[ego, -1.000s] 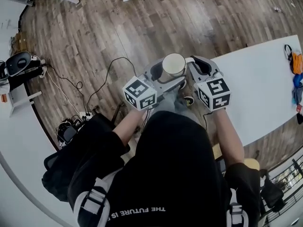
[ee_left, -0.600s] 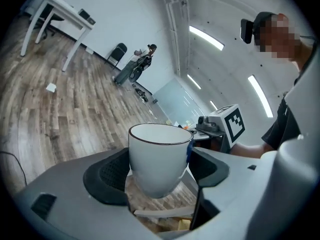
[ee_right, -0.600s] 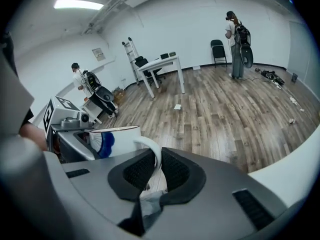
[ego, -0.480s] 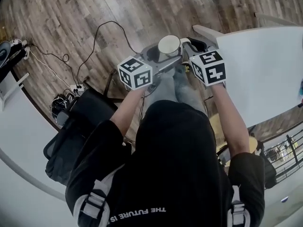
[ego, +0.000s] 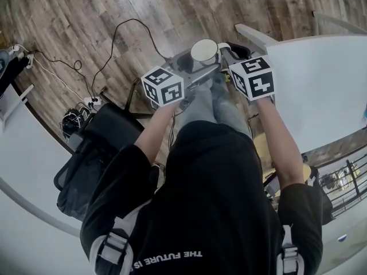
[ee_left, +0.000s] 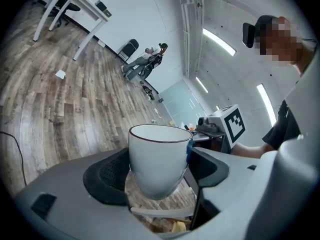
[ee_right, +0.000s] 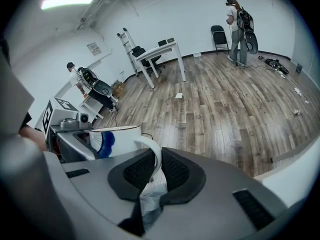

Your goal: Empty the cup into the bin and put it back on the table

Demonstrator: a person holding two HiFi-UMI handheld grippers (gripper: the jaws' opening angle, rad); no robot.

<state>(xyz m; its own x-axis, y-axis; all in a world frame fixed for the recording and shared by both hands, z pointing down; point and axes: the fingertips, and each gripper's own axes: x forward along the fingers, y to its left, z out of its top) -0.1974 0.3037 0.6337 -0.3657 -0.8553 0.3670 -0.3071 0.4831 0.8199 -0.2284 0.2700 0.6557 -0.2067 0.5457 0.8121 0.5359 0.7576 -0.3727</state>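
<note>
Two-handed carry of the cup. The pads of the left gripper (ee_left: 156,176) close on either side of the white cup (ee_left: 159,151), low on its body. The jaws of the right gripper (ee_right: 156,171) are pinched on the cup's handle (ee_right: 153,154), whose loop runs between the ribbed pads. The cup sits upright, rim uppermost. It hangs in the air over the wooden floor (ego: 86,22), ahead of the person's knees and just beside the corner of the white table (ego: 321,85). No view shows clearly whether anything lies inside it, and no bin can be picked out.

Hazard: two grips share one rigid object. Should the hands drift apart or roll unequally, the thin handle would probably slide out of the right pads, or the cup would twist in the left ones. A tilt here would likely spill any contents onto the legs or the floor cables (ego: 114,44), not into a bin.

Pose: both forearms reach forward and down from the torso, roughly parallel, with the marker cubes (ego: 163,86) side by side behind the cup. The left gripper lies close to level, and the right appears pitched more steeply floorward.
</note>
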